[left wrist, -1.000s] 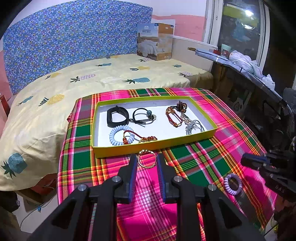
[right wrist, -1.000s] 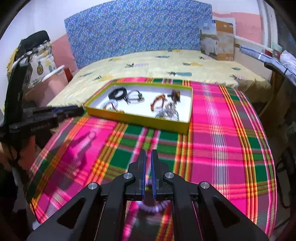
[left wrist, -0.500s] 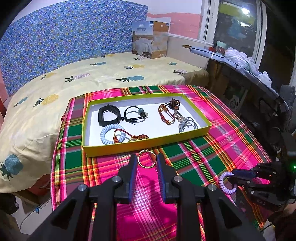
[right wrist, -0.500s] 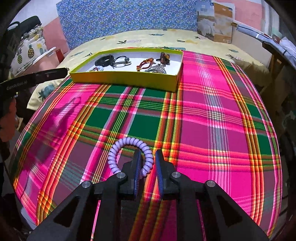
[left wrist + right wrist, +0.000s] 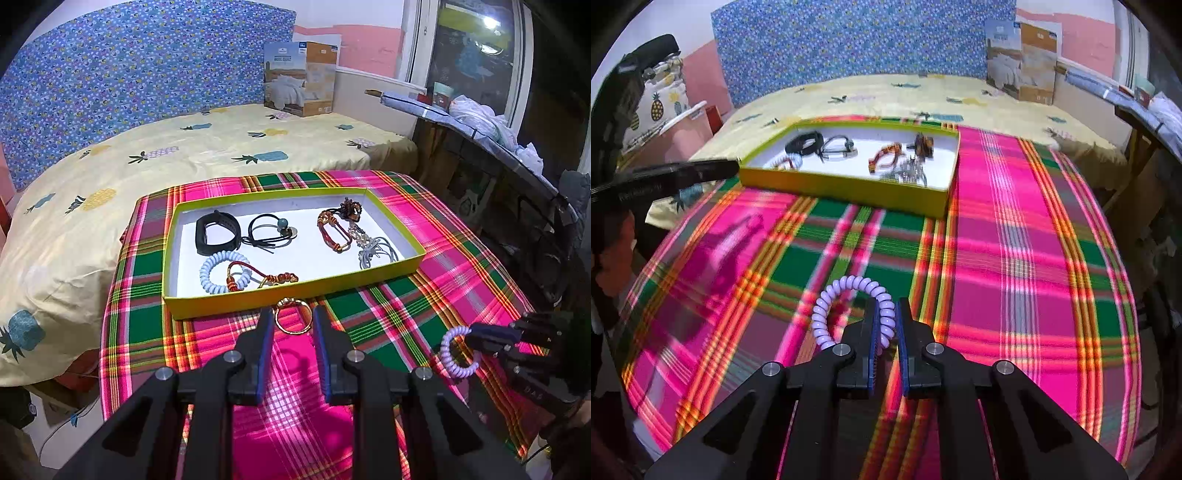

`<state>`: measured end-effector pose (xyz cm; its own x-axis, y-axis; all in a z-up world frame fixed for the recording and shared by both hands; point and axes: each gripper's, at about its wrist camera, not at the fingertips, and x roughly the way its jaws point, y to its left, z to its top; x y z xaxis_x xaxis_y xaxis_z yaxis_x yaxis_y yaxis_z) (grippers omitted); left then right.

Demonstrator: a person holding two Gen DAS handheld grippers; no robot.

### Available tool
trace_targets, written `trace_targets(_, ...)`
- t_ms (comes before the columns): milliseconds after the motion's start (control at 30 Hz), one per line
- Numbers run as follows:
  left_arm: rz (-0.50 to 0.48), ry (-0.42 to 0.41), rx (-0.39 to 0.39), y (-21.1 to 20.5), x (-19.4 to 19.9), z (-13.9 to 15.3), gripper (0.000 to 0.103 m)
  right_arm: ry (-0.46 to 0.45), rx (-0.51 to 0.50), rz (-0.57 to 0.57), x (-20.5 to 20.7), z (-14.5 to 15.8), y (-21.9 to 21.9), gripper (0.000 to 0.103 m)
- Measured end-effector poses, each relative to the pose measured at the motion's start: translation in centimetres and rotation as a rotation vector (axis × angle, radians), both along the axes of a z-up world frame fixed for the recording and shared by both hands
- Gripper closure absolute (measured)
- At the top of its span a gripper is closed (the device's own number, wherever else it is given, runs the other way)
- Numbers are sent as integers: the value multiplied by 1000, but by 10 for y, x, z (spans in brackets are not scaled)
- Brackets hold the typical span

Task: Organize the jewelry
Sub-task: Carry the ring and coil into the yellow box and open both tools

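A: Right tongs (image 5: 885,321), state?

B: Clamped on the lilac spiral hair tie (image 5: 855,306). One side of the coil sits between the blue pads; the rest loops out to the left, lifted above the plaid cloth (image 5: 1008,258). From the left wrist view the same tie (image 5: 458,350) hangs at the tips of the right tongs (image 5: 476,338), above the right part of the counter (image 5: 461,266).

A: Left tongs (image 5: 293,325)?

B: Apart, holding nothing. A gold ring bracelet (image 5: 293,316) lies flat on the cloth between the tips, just in front of the tray's near wall. Whether the pads touch it, cannot tell.

A: Tray contents, near to far?

B: Yellow-green tray (image 5: 295,291), white inside. Near wall: pale blue spiral hair tie (image 5: 221,271), with a red cord bracelet (image 5: 258,277) overlapping its right side. Right: a bunch of grey elastic ties (image 5: 376,253). Farther back: black wristband (image 5: 216,236), black hair tie with a bead (image 5: 269,232), red-and-gold bracelet (image 5: 334,232), and a brown beaded piece (image 5: 351,212) at the far right.

A: Beyond the counter?

B: Bed with pineapple-print sheet (image 5: 184,155), a bedding box (image 5: 301,77) at its far side against the wall.
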<state>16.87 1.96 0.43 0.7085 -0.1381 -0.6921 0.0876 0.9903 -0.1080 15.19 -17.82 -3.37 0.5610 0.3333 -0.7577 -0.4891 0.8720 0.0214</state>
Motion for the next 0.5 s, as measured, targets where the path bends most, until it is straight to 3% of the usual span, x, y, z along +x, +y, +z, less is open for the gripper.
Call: trace_targets(500, 3, -12, 14, 3, 16, 6, 81, -105, 46, 45, 28, 44, 30, 94)
